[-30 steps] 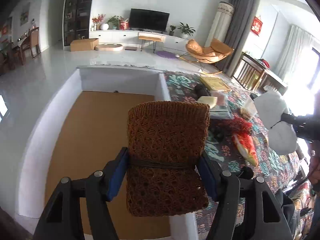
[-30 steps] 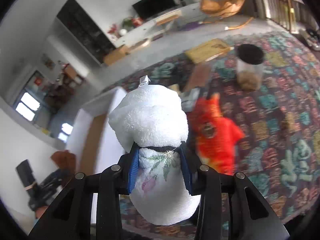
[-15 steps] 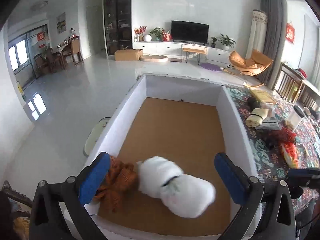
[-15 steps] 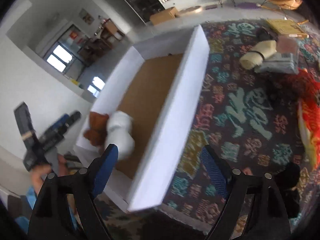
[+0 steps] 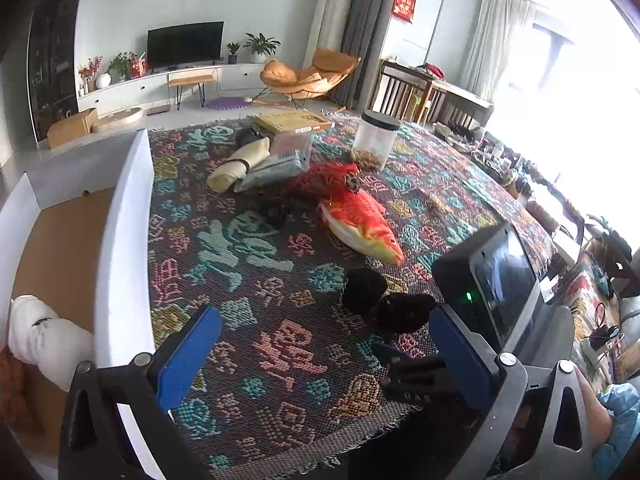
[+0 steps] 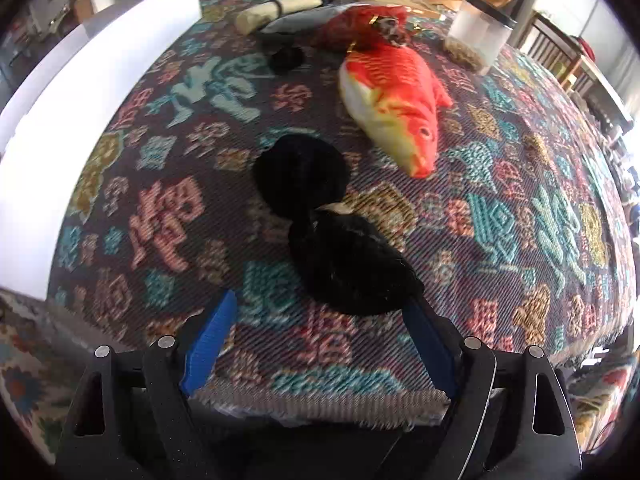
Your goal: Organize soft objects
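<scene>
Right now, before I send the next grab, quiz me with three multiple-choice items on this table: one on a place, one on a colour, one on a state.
1. Where is the white rolled towel?
A. In the white-walled box
B. On the patterned cloth
C. In the right gripper

2. What colour is the plush fish?
A. Blue
B. Red-orange with a pale belly
C. Green

3. How is the right gripper?
A. Shut on the fish
B. Shut on a towel
C. Open, holding nothing

Answers: 1 A, it lies behind the box wall on the brown floor. 2 B, the right wrist view shows it. 3 C, its blue pads stand apart near the black fuzzy item.
</scene>
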`<action>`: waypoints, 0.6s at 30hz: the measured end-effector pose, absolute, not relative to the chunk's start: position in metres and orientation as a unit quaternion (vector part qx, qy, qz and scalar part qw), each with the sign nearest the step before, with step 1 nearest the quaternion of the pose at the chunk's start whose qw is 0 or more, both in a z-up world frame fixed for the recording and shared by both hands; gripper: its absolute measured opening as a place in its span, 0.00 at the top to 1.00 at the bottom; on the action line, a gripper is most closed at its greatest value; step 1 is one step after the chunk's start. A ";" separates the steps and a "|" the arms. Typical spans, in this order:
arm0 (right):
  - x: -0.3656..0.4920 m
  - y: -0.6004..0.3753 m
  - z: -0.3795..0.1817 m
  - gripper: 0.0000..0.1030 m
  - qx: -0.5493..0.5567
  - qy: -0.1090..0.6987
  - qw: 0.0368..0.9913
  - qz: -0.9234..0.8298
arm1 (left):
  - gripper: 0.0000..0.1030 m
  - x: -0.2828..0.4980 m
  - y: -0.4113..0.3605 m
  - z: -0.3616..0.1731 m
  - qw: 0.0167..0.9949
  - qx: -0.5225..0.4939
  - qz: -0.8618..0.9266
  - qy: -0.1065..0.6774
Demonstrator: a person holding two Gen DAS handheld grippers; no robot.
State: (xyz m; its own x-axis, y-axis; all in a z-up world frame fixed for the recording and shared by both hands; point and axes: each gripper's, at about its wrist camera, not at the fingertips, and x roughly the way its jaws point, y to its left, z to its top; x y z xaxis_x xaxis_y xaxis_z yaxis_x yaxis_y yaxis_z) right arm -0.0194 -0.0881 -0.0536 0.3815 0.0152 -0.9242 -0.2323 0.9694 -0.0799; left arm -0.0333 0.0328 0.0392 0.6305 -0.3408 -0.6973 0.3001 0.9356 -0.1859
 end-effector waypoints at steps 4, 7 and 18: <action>-0.011 -0.114 -0.055 0.15 -0.029 0.582 0.805 0.111 | 0.00 -0.025 0.026 0.014 0.897 -0.023 -0.152 0.414; -0.033 -0.139 -0.042 0.15 -0.005 0.570 0.812 0.123 | 0.00 -0.014 0.036 -0.005 0.896 -0.027 -0.122 0.425; 0.069 -0.281 -0.058 0.15 0.106 0.486 0.863 -0.092 | 0.00 0.061 0.042 -0.076 0.892 -0.037 -0.030 0.450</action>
